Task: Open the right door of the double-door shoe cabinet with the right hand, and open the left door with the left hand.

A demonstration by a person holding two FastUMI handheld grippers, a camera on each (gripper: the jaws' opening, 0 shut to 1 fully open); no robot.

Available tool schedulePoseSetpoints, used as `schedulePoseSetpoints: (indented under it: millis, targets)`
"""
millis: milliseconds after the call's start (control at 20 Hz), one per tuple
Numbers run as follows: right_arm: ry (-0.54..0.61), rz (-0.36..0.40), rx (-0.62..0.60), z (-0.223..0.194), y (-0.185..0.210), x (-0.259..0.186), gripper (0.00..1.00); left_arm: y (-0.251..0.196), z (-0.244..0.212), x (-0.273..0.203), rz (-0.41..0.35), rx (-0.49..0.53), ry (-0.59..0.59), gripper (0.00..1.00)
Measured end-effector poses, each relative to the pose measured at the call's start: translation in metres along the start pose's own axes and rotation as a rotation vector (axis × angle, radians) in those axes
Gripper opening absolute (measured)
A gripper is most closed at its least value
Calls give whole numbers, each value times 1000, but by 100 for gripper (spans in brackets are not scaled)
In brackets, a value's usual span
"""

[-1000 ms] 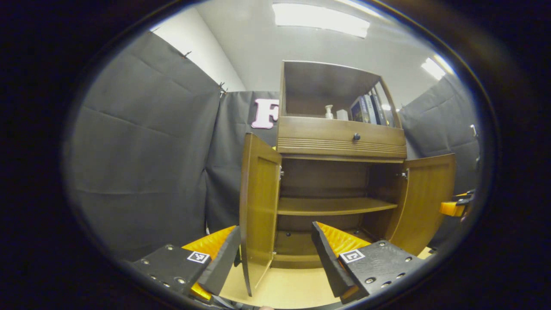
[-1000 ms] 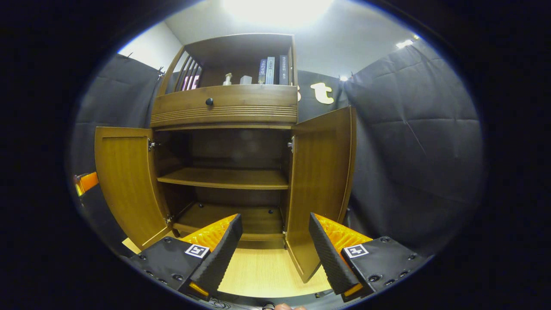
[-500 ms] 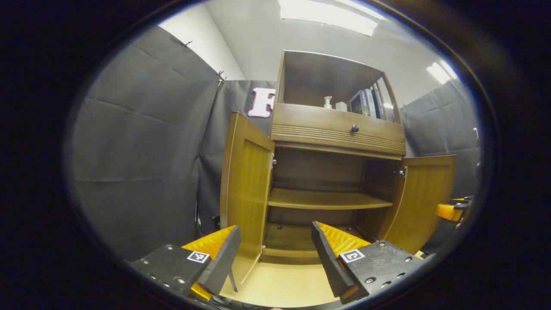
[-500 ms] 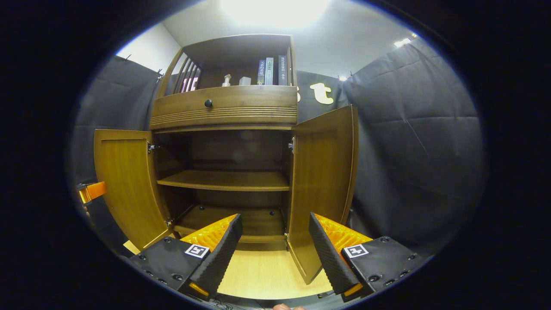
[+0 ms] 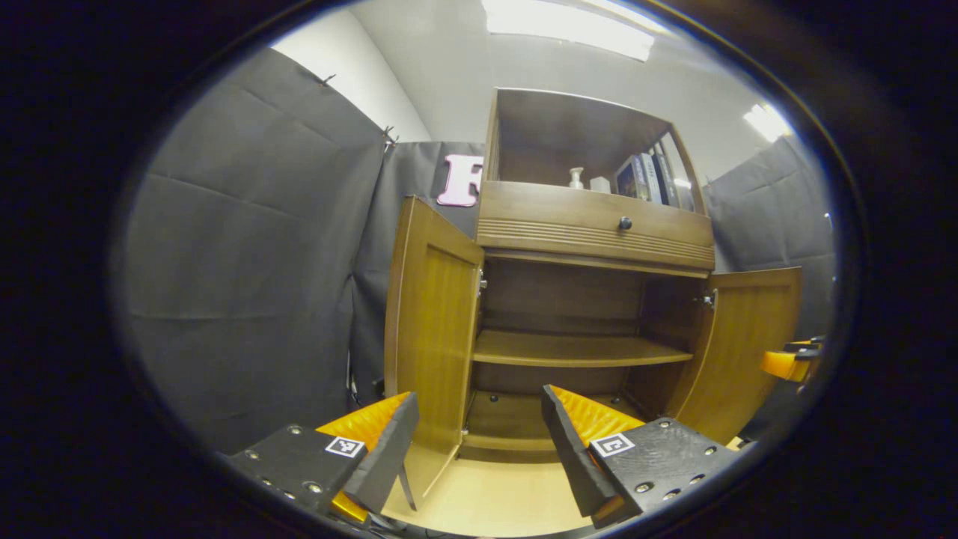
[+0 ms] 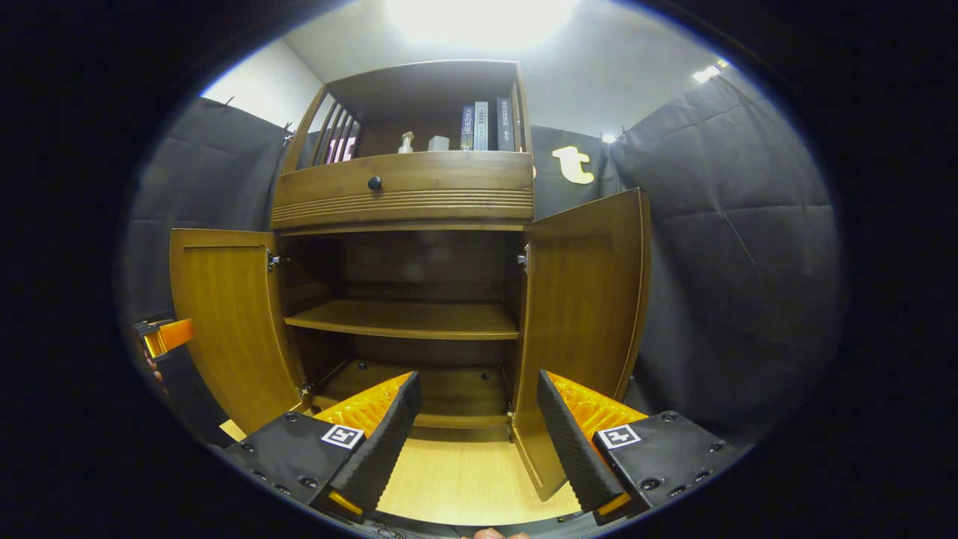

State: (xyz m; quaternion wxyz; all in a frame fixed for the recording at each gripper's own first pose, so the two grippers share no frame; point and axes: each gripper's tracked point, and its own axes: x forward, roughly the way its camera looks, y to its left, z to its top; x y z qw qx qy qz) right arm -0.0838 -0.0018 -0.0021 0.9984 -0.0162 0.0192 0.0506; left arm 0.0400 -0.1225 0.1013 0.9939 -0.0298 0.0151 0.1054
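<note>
1. On the left gripper point(image 5: 479, 442), two wedge-shaped fingers with ribbed inner faces are seen.
2. Round screws and a square black-and-white marker are carried on each black finger mount.
3. The right gripper point(image 6: 475, 438) is built alike.

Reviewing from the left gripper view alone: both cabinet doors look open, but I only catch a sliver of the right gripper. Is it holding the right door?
Observer: No. In the right gripper view, the right gripper has its fingers spread with nothing gripped, and the right door stands farther off.
Operator: From here the left door looks nearly edge-on. How wide is it?
Observer: The left door is swung wide, with its inner face turned broadly toward that camera.
</note>
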Motion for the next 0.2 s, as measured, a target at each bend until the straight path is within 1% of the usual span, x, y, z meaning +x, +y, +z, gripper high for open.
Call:
schedulePoseSetpoints:
  millis: [50,150,200]
  targets:
    - [3,1,9,-1,0,1,96,-6,-1,2,-16,19,-2,92]
    - [21,10,27,-8,3,0,96,-12,-2,4,-21,61,-5,92]
    - [14,20,35,-7,3,-2,96,-16,-2,4,-26,65,-12,92]
